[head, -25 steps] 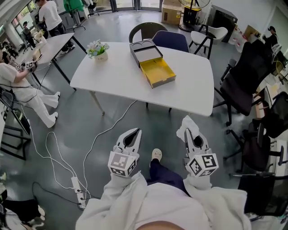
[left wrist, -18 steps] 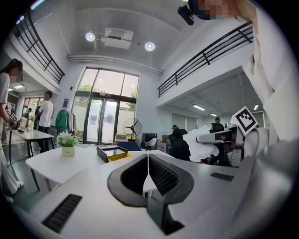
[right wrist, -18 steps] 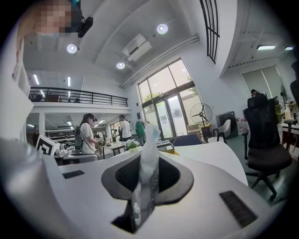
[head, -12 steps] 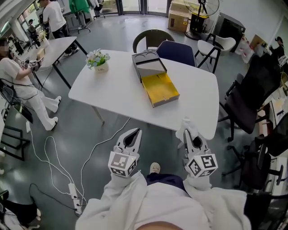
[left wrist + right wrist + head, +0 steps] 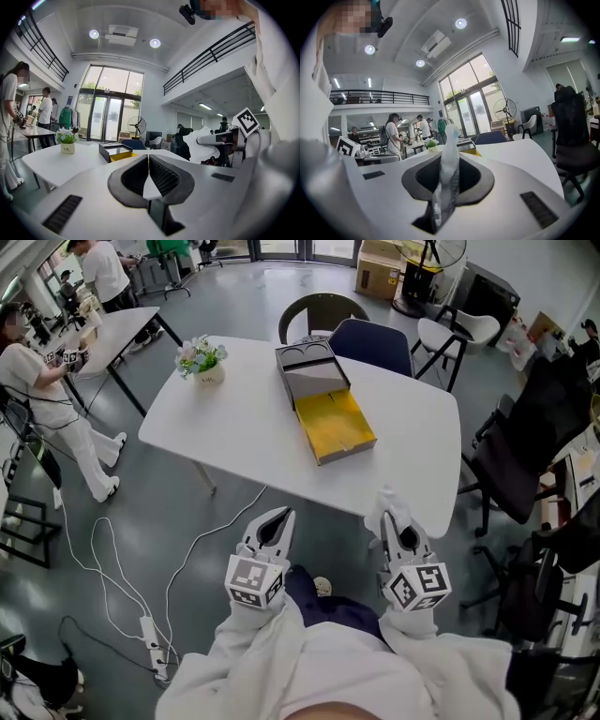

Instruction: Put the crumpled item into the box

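Over surface (image 5: 244, 427) to box (image 5: 336, 426): carry wad (image 5: 450, 136) level, pinched tight in right tongs (image 5: 397, 524), with left tongs (image 5: 277, 519) closed, empty, aside.

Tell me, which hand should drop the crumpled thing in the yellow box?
Right. The right gripper has the crumpled white item pinched in its jaws, while the left gripper is shut on nothing. The open yellow box sits on the table ahead of both.

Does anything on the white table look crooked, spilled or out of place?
Nothing looks spilled or damaged. The grey box sits askew on the white table, its yellow tray open. The flower pot stands upright near the far left corner.
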Demonstrator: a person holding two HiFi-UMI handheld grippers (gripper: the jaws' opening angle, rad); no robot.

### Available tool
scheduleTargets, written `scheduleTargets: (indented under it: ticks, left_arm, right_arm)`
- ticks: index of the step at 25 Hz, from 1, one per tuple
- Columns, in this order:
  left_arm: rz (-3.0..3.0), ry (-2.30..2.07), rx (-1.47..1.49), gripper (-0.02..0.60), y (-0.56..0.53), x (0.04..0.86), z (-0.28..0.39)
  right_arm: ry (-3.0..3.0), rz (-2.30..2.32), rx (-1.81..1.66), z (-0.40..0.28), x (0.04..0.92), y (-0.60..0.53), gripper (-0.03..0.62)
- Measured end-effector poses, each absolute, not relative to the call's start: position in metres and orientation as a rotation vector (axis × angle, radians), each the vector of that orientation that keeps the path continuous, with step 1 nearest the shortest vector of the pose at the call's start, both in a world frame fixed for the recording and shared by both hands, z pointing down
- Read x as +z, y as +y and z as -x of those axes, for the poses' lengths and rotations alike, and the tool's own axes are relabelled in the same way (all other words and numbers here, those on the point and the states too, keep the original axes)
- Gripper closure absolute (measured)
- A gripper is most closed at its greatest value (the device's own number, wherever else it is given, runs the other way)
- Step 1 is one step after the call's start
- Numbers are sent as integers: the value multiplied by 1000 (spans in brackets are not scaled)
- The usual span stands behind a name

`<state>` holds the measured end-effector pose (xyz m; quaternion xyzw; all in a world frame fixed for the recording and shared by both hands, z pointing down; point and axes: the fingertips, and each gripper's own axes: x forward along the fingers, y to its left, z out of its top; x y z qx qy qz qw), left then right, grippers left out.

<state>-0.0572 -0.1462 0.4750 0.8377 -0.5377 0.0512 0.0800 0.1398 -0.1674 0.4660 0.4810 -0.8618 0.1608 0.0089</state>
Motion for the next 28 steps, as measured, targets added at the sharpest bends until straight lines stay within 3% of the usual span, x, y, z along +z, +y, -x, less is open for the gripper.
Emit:
scheduleTargets:
  ticks: [14,28]
  left_arm:
    - [-2508,-1618,189,560,-172,472,72]
    - [-2479,-1610,170,560,-267,470,102]
  right_arm:
    - [-2708,-1461,564,-115,475,-194,526]
    - [-2691,-1436,578,-83,468,-291,526]
